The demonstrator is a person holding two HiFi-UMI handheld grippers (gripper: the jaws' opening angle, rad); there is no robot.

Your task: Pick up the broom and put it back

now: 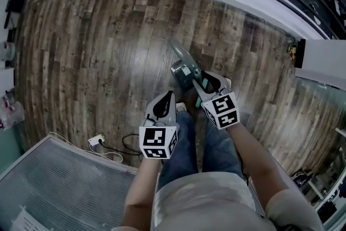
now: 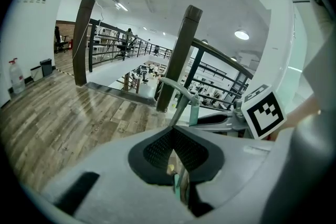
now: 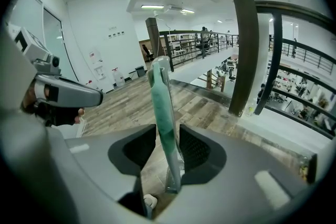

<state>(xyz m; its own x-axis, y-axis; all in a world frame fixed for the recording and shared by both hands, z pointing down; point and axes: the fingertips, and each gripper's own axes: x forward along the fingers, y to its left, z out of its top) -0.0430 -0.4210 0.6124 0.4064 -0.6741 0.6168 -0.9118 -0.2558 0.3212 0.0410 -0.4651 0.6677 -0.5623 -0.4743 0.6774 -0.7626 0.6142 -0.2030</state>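
Note:
The broom [image 1: 181, 58] stands on the wooden floor in front of my feet, and its pale green handle [image 3: 164, 107] rises upright between the jaws of my right gripper [image 1: 201, 87]. Those jaws stand open on either side of it, with narrow gaps showing beside the handle. My left gripper [image 1: 170, 97] hangs just left of the right one, its dark pads [image 2: 157, 150] drawn together on nothing. The broom's handle [image 2: 181, 105] and my right gripper [image 2: 223, 120] appear ahead in the left gripper view. A grey-green piece [image 1: 183, 71] sits low on the broom; I cannot tell what it is.
A ribbed grey panel [image 1: 54, 181] lies at the lower left, with a white plug and cable [image 1: 98, 142] beside it. A white ledge with dark railings [image 1: 270, 5] borders the floor at the upper right. Dark pillars [image 2: 181, 55] stand ahead. My legs [image 1: 186, 149] are below the grippers.

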